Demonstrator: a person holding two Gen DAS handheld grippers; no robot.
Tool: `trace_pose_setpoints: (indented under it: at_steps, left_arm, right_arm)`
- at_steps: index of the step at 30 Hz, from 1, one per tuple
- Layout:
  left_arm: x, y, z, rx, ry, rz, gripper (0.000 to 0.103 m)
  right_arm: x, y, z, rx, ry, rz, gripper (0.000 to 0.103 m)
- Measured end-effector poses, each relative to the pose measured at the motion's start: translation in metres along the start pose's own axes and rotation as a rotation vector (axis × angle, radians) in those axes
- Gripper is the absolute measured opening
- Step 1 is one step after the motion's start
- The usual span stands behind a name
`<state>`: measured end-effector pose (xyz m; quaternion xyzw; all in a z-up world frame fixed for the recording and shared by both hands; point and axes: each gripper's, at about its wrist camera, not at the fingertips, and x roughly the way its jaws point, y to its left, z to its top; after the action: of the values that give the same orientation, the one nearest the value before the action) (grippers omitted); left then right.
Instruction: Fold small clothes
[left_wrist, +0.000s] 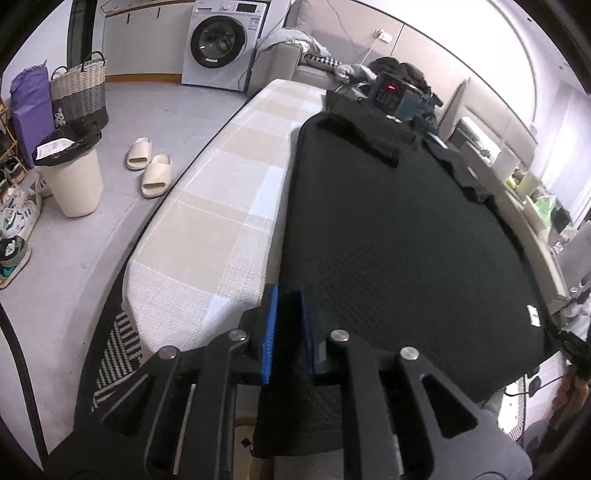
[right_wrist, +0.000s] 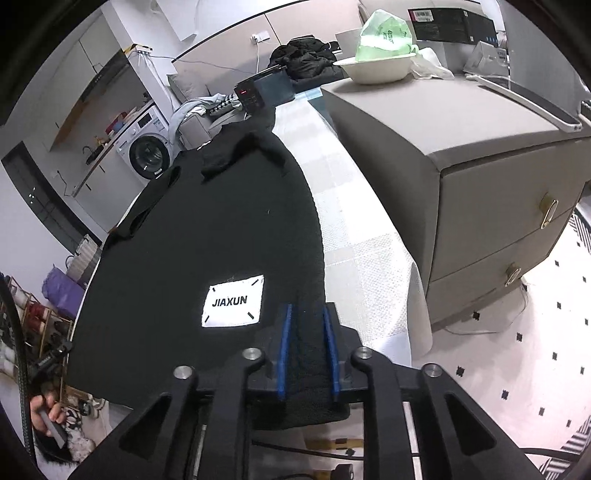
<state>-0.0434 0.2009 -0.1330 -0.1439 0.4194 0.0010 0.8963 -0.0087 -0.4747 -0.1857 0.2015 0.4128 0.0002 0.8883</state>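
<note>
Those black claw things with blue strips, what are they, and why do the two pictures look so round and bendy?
A person holds two grabbing tools, each with a camera looking along it through a round lens that bends everything. One picture is from the left claw, the other from the right claw. A black sweater lies spread on a checked bed cover. Each claw has a bottom corner of the sweater between its blue strips; the left looks pinched tight, the right looser. The white patch is the sweater's label.

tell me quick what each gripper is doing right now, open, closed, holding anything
Left gripper: closed on the near hem of the black garment.
Right gripper: hem lies between its jaws; whether they still pinch it cannot be told.
</note>
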Motion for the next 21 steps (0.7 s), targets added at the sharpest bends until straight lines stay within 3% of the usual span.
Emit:
trace_pose_setpoints:
  at_steps: [6, 10, 16, 21]
  left_arm:
    - [0.012, -0.008, 0.000, 0.020, -0.028, -0.007, 0.011]
    - [0.015, -0.008, 0.002, 0.007, -0.031, -0.040, 0.006]
    - [0.007, -0.008, 0.007, 0.001, -0.059, -0.071, 0.005]
    - [0.008, -0.005, 0.007, -0.006, -0.049, -0.070, 0.005]
  right_arm:
    - [0.008, 0.010, 0.003, -0.047, -0.008, -0.050, 0.023]
    - [0.017, 0.027, 0.005, -0.116, 0.006, -0.086, 0.008]
    - [-0.004, 0.029, 0.011, -0.070, -0.062, 0.039, 0.006]
    - [0.000, 0.017, 0.012, -0.056, -0.024, -0.055, 0.006]
